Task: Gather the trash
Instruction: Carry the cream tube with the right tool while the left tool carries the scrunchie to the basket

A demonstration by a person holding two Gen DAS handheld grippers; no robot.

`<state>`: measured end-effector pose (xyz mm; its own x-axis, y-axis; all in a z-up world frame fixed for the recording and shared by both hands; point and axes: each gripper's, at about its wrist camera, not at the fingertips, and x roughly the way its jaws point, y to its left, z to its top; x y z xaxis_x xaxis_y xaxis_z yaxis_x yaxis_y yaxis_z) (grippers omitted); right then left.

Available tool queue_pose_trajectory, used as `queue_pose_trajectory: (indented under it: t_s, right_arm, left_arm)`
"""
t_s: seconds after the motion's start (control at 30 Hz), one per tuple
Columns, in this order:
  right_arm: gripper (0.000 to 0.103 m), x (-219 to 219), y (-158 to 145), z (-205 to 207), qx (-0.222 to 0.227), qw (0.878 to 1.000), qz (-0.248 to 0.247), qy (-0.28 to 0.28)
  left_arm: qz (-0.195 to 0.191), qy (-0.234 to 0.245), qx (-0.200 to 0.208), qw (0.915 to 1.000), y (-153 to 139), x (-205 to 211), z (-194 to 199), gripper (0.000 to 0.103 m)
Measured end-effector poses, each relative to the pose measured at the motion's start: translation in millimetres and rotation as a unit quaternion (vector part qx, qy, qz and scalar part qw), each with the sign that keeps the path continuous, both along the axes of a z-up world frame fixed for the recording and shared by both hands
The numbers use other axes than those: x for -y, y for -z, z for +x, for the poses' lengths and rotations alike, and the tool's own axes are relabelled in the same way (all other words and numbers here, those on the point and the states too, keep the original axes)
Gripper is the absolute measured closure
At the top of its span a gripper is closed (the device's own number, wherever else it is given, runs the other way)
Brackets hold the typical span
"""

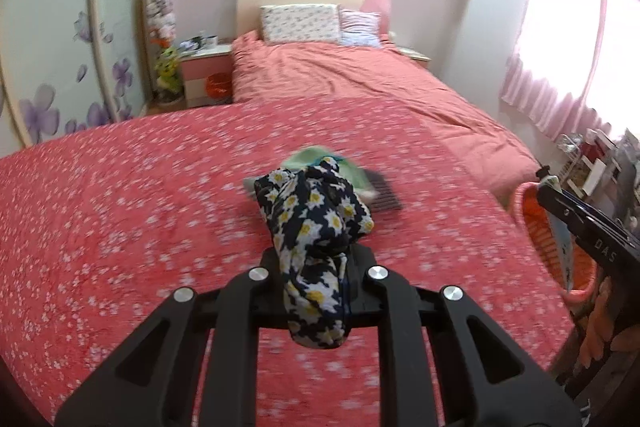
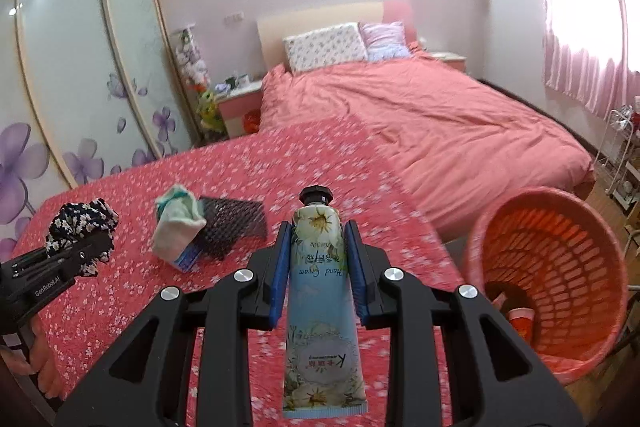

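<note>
My left gripper [image 1: 316, 263] is shut on a dark daisy-print cloth [image 1: 314, 223], held bunched above the red flowered cover [image 1: 120, 227]. In the right wrist view the same cloth [image 2: 80, 223] sticks out of the left gripper [image 2: 86, 247] at the far left. My right gripper [image 2: 318, 263] is shut on a hand cream tube [image 2: 320, 299], cap pointing away, its blue pads [image 2: 280, 275] pressing both sides. That tube [image 1: 560, 227] and the right gripper [image 1: 552, 193] show at the right edge of the left wrist view. An orange basket [image 2: 560, 267] stands to the right, low beside the cover.
A green-white pouch [image 2: 176, 227] and a black mesh piece [image 2: 232, 227] lie on the cover ahead. Inside the basket lies a small red item [image 2: 520, 319]. Behind are a pink bed [image 2: 440, 123], a nightstand [image 1: 204, 71], floral wardrobe doors [image 2: 80, 67], and a wire rack [image 2: 624, 155] at the right.
</note>
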<state>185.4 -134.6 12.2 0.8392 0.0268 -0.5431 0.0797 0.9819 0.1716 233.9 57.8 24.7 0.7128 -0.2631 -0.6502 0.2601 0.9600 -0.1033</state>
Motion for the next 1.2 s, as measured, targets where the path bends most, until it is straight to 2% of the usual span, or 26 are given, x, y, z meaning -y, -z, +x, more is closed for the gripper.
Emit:
queue_pose_trajectory:
  t_s: [0.3, 0.53, 0.83, 1.2]
  right_arm:
    - [0.076, 48, -16, -30, 0.039, 0.998, 0.005, 0.051]
    - [0.076, 91, -22, -49, 0.054, 0.993, 0.003, 0.105]
    - [0.076, 131, -17, -60, 0.060, 0.987, 0.008, 0.151]
    - [0.076, 171, 4, -65, 0.060, 0.982, 0.040, 0.177]
  left_arm:
    - [-0.020, 0.070, 0.014, 0.9973, -22, 75, -17, 0.087]
    - [-0.032, 0.136, 0.019, 0.9900, -27, 147, -34, 0.087]
    - [-0.038, 0.192, 0.004, 0.9807, -15, 222, -38, 0.087]
    - [-0.041, 0.242, -0.019, 0.9693, 8, 280, -31, 0.087]
